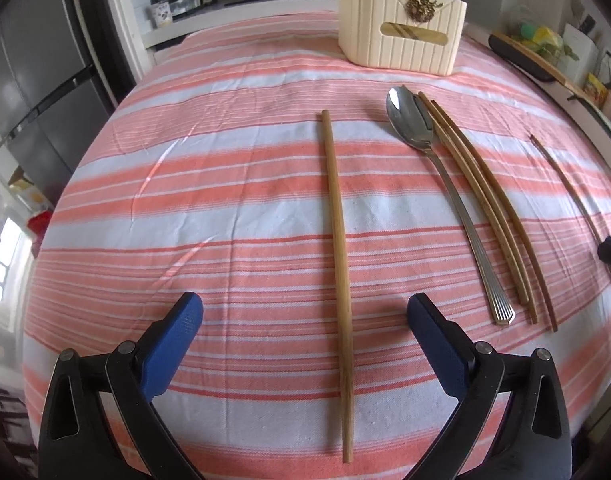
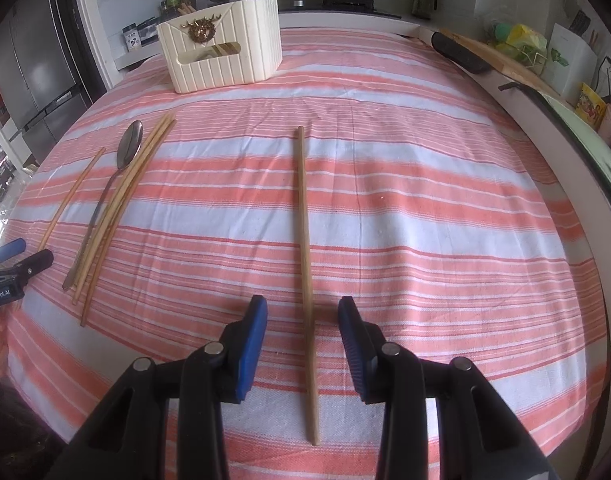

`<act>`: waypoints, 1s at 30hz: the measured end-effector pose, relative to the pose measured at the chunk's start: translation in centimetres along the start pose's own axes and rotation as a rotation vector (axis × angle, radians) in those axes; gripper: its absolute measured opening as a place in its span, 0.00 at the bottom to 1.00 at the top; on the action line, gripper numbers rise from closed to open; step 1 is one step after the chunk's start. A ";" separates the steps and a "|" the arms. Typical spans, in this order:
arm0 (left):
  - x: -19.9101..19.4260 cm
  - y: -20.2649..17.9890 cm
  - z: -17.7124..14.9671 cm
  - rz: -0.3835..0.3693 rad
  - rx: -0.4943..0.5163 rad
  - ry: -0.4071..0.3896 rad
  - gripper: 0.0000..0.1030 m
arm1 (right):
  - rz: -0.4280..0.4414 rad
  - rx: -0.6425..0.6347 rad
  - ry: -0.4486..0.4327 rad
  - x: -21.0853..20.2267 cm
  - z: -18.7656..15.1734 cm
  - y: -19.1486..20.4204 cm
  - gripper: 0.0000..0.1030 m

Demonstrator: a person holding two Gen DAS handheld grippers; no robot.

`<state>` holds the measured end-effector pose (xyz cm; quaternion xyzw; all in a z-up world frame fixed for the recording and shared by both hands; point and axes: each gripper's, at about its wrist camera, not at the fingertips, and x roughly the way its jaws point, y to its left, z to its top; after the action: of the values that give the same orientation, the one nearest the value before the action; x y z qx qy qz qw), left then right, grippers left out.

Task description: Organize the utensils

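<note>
Right gripper [image 2: 302,312] spread, straddling lone chopstick [image 2: 305,264] mid-frame. Left gripper [image 1: 304,312] spread over another chopstick [image 1: 337,240]. Holder [image 2: 221,64] upper left. Risk: thin stick probably rolls, pads close empty.

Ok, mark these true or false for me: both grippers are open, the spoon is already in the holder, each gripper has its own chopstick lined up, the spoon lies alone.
1. Both grippers are open. True: left gripper and right gripper both show a gap.
2. The spoon is in the cream holder. False: it lies on the striped cloth.
3. A single chopstick runs between each gripper's fingers. True: one for the left, another for the right.
4. The spoon lies alone. False: three chopsticks lie beside it.
</note>
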<state>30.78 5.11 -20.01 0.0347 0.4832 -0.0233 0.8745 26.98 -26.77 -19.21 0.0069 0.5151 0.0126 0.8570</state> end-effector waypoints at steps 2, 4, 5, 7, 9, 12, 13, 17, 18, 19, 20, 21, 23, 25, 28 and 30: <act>-0.6 0.5 0.6 -0.016 0.026 -0.006 0.99 | 0.045 0.010 0.023 -0.5 0.5 -0.6 0.36; -1.0 1.1 1.6 -0.060 0.032 -0.004 0.99 | 0.060 0.004 0.037 -0.9 1.0 -1.0 0.36; -1.1 1.4 2.2 -0.082 0.027 0.000 0.99 | 0.067 -0.002 0.041 -1.1 1.4 -1.1 0.36; -0.9 1.8 3.5 -0.120 0.021 0.011 0.98 | 0.084 -0.006 0.063 -1.0 2.4 -1.4 0.36; -0.3 2.0 4.7 -0.147 0.019 0.026 0.98 | 0.114 0.003 0.091 -0.6 3.4 -1.6 0.36; 0.7 1.7 6.5 -0.168 0.017 0.049 0.97 | 0.159 0.006 0.128 0.2 5.1 -1.5 0.36; 1.0 1.5 7.0 -0.174 0.021 0.058 0.97 | 0.155 -0.002 0.135 0.6 5.7 -1.5 0.36; 2.8 0.3 8.6 -0.145 0.060 0.086 0.97 | 0.118 -0.039 0.151 2.2 7.9 -1.3 0.36; 3.2 0.1 8.9 -0.138 0.070 0.090 0.97 | 0.110 -0.038 0.158 2.7 8.3 -1.3 0.36; 3.6 -0.1 9.2 -0.132 0.078 0.095 0.97 | 0.101 -0.039 0.166 3.3 8.8 -1.3 0.36; 4.1 -0.1 9.4 -0.126 0.083 0.102 0.94 | 0.100 -0.043 0.177 3.9 9.3 -1.3 0.36; 4.5 -0.2 9.7 -0.120 0.085 0.113 0.91 | 0.096 -0.048 0.185 4.5 9.7 -1.2 0.36; 5.5 0.0 10.3 -0.112 0.080 0.138 0.86 | 0.084 -0.075 0.201 5.7 10.4 -0.6 0.36; 6.3 0.2 10.7 -0.109 0.067 0.167 0.79 | 0.075 -0.105 0.208 6.8 11.0 0.0 0.36; 6.9 0.2 11.4 -0.101 0.073 0.185 0.71 | 0.042 -0.126 0.203 8.2 12.3 0.6 0.36; 6.8 -0.1 11.8 -0.097 0.090 0.184 0.55 | 0.028 -0.132 0.206 8.8 13.1 0.8 0.36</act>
<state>44.36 3.96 -19.56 0.0525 0.5608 -0.0840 0.8220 42.67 -25.65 -20.81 -0.0437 0.5984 0.0592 0.7978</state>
